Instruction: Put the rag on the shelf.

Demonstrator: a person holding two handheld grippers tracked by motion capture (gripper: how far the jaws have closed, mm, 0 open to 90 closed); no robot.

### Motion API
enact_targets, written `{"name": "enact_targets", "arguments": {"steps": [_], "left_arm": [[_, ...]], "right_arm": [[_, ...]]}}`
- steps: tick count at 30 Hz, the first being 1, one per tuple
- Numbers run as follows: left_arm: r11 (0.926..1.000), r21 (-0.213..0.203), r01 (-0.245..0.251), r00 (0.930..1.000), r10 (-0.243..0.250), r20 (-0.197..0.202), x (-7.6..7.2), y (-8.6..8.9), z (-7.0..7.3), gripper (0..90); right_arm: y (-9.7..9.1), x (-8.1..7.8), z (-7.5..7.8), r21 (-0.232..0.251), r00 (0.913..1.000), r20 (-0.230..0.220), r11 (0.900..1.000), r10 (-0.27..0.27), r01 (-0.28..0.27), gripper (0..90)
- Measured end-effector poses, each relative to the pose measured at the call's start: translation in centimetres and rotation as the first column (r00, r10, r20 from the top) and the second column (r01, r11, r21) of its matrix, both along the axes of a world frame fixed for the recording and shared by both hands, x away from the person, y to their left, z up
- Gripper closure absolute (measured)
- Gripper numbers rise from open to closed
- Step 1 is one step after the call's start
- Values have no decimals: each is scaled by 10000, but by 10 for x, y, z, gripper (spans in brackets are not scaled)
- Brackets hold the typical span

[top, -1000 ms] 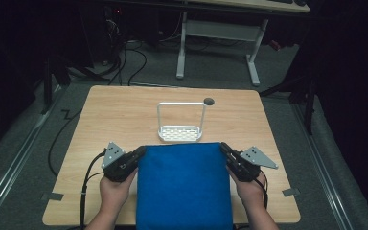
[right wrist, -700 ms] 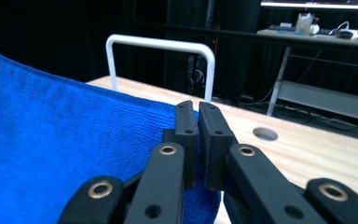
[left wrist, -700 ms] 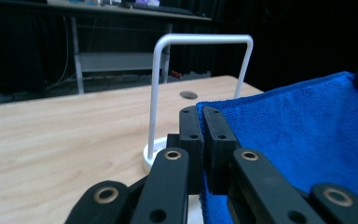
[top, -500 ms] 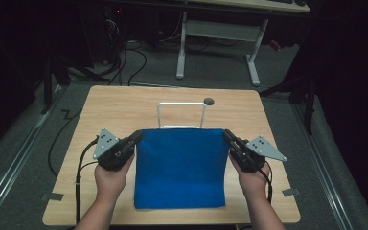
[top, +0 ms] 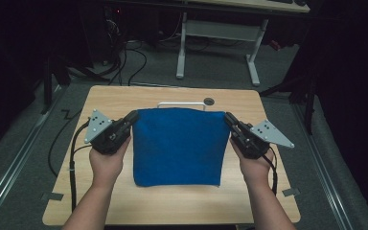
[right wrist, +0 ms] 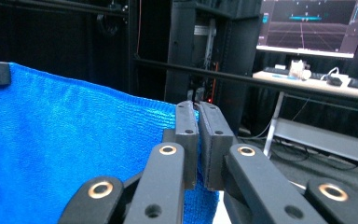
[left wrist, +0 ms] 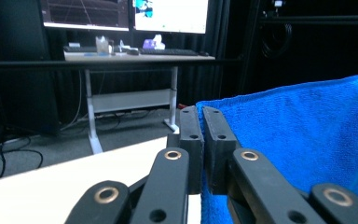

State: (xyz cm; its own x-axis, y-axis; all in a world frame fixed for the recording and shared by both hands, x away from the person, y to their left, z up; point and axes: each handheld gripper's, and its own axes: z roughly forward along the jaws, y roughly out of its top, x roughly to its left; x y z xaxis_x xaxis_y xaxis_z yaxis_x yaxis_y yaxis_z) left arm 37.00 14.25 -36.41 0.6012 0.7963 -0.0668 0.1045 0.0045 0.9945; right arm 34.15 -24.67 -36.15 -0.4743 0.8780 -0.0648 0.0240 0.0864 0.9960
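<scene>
A blue towel (top: 177, 146) hangs stretched above the wooden table (top: 124, 98), held up by its two top corners. My left gripper (top: 133, 116) is shut on the towel's top left corner, and my right gripper (top: 228, 117) is shut on its top right corner. In the left gripper view the jaws (left wrist: 203, 112) pinch the towel's edge (left wrist: 298, 135), which spreads off to the right. In the right gripper view the gripper (right wrist: 193, 106) clamps the cloth (right wrist: 70, 149), which spreads to the left. The towel's lower edge lies near the table's front.
A white wire rack (top: 181, 103) stands behind the towel, mostly hidden, with its top bar showing. A dark round hole (top: 209, 101) sits in the table's far side. Beyond the table stand a white-legged desk (top: 218, 28), monitors (left wrist: 126, 14) and floor cables (top: 129, 57).
Both grippers have moved away from the person and upward, carrying the towel forward. The towel now hangs flat and hides most of the wire rack.
</scene>
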Motion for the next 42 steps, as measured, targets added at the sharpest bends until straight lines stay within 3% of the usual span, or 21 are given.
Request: {"name": "enact_targets", "arguments": {"steps": [8, 14, 18, 20, 22, 25, 27, 32, 42], "left_arm": [[9999, 80, -131, 9992, 127, 384, 7, 3, 19, 876], [9998, 26, -204, 9986, 203, 495, 10, 4, 25, 876], [9994, 251, -234, 9981, 219, 575, 19, 3, 25, 876], [9996, 245, -164, 9994, 156, 323, 27, 2, 25, 876], [9997, 218, -126, 9999, 124, 94, 35, 0, 24, 875], [9990, 372, -252, 9997, 249, 74, 43, -2, 24, 875], [9975, 566, -416, 9990, 424, -119, 58, -5, 23, 876], [9947, 749, -702, 9971, 722, -245, 76, -7, 22, 875], [9843, 1258, -1238, 9916, 1275, -218, 113, -12, 24, 875]], "right_arm": [[1, 6, 22, -1, 9992, 410, 10000, 5, -5, 877], [2, 11, 30, 48, 9989, 472, 10000, -10, 7, 877], [2, 17, 31, 34, 9991, 415, 10000, -29, 27, 877], [1, 24, 31, 83, 9995, 301, 10000, -8, 6, 877], [0, 32, 31, 446, 9999, 44, 9989, 130, -131, 878], [1, 43, 31, 281, 10000, -38, 9996, -41, 42, 879], [1, 52, 30, 312, 9998, -192, 9995, -92, 98, 880], [1, 68, 30, 416, 9996, -239, 9990, -132, 142, 880], [8, 106, 34, 80, 9986, -345, 9992, -397, 400, 880]]}}
